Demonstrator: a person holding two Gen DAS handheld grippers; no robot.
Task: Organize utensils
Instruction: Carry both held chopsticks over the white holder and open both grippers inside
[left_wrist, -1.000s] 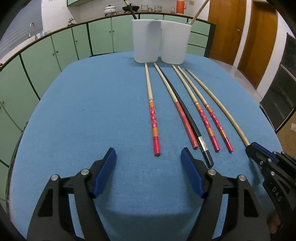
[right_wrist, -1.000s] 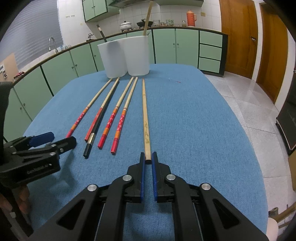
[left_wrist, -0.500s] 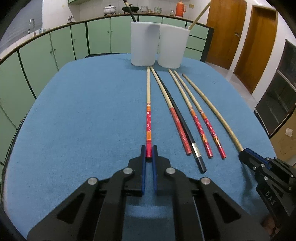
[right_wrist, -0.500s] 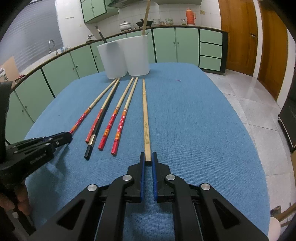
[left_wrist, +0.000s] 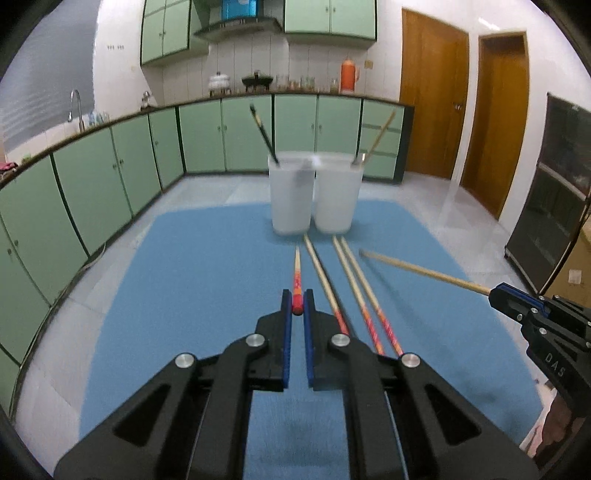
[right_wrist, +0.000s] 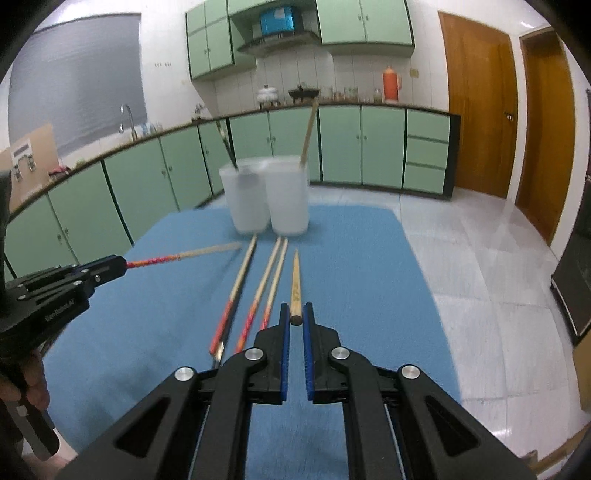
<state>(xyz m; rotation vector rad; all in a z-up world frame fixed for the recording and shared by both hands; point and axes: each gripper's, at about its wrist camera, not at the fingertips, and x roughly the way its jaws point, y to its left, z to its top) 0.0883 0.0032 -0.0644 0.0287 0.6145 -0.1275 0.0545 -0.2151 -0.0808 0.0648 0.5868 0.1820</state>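
**Both grippers hold a chopstick off the blue table**

Now the left gripper (left_wrist: 297, 308) is clenched on the red end of a red-patterned wooden chopstick (left_wrist: 296, 273), which points ahead toward the far edge of the blue cloth-covered table (left_wrist: 207, 280) and is lifted clear of it. The right gripper (right_wrist: 295, 319) is clamped on the butt of a plain light-wood chopstick (right_wrist: 295, 280), likewise raised and aimed at the far edge.

On the cloth between the two held sticks lie three more red-ended wooden chopsticks (left_wrist: 352, 275), side by side, with a black chopstick (right_wrist: 221, 341) tucked against the leftmost one. Their tips reach nearly to two white translucent plastic cups (left_wrist: 314, 195) that stand touching each other near the table's far edge. The left cup holds a dark chopstick (left_wrist: 263, 133) leaning left; the right cup holds a pale wooden one (left_wrist: 378, 134) leaning right.
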